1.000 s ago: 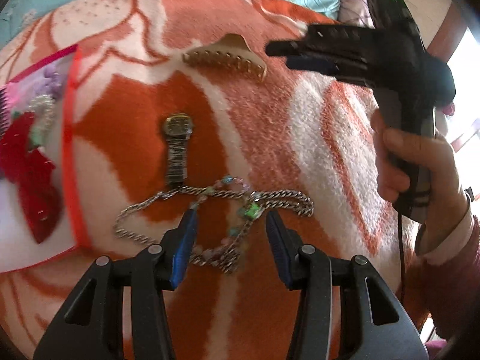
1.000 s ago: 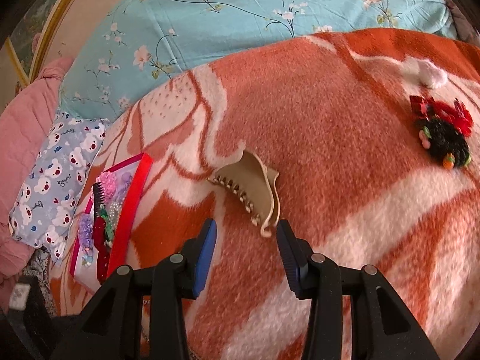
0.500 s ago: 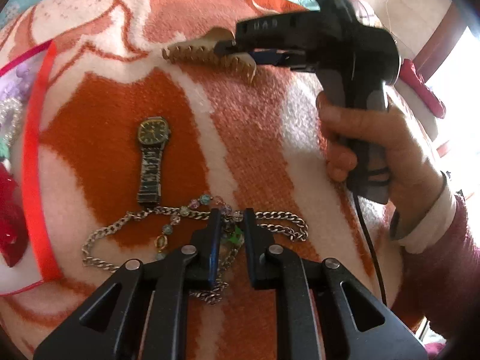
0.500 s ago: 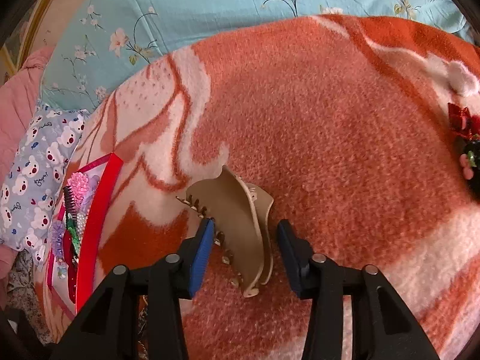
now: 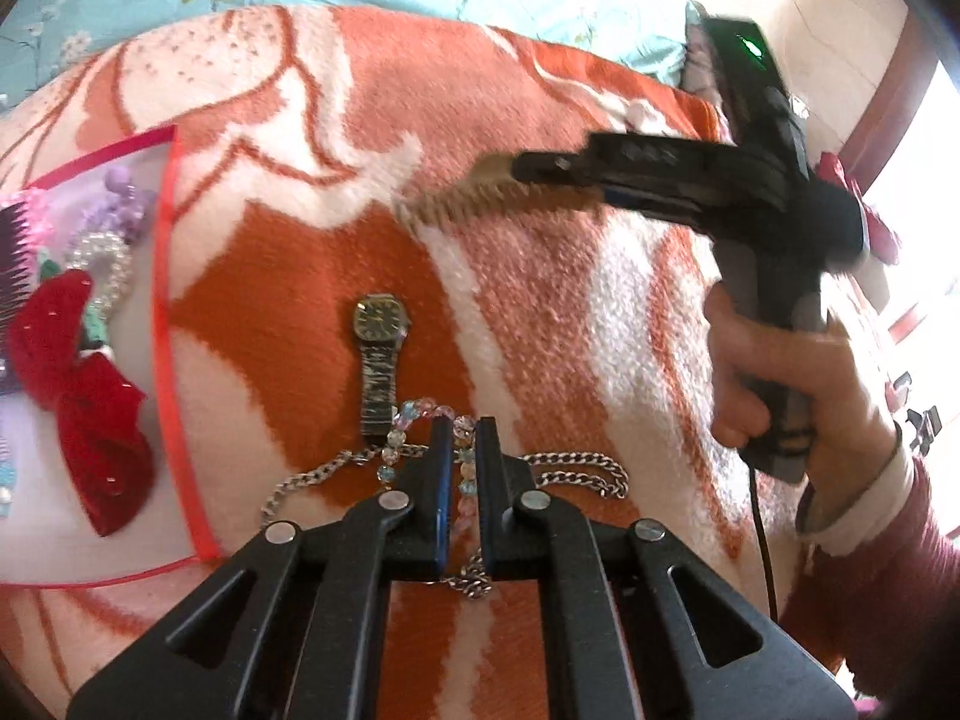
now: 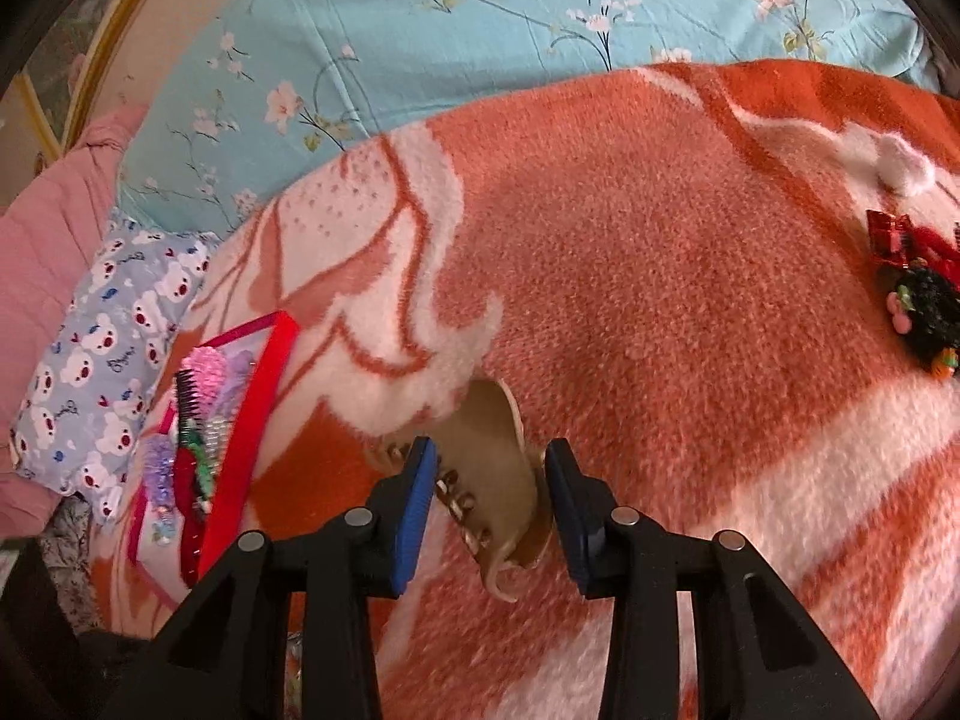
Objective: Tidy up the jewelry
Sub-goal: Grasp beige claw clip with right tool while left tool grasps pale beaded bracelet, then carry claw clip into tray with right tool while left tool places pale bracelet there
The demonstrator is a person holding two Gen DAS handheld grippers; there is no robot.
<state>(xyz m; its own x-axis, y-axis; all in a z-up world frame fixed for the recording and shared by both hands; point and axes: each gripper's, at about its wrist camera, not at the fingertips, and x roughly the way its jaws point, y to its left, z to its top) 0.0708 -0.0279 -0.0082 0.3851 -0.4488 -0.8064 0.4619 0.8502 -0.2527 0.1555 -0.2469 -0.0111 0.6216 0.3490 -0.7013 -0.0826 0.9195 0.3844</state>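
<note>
The left tool (image 5: 462, 438) is clenched on a pastel beaded bracelet (image 5: 414, 414) tangled with a silver curb chain (image 5: 576, 471) on the orange-and-white fleece blanket (image 5: 540, 312). The right tool (image 6: 486, 498) straddles a beige plastic claw hair clip (image 6: 498, 474), pads seemingly touching it. Pickup is in hand; next, each piece probably needs lifting clear toward the red-rimmed tray (image 5: 165, 324), freeing bracelet from chain.

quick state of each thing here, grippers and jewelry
left gripper: shut on bead bracelet
right gripper: jaws around hair claw, grip unclear
chain: lying on blanket
watch: lying flat, untouched
tray: holds red bow, pearls
</note>
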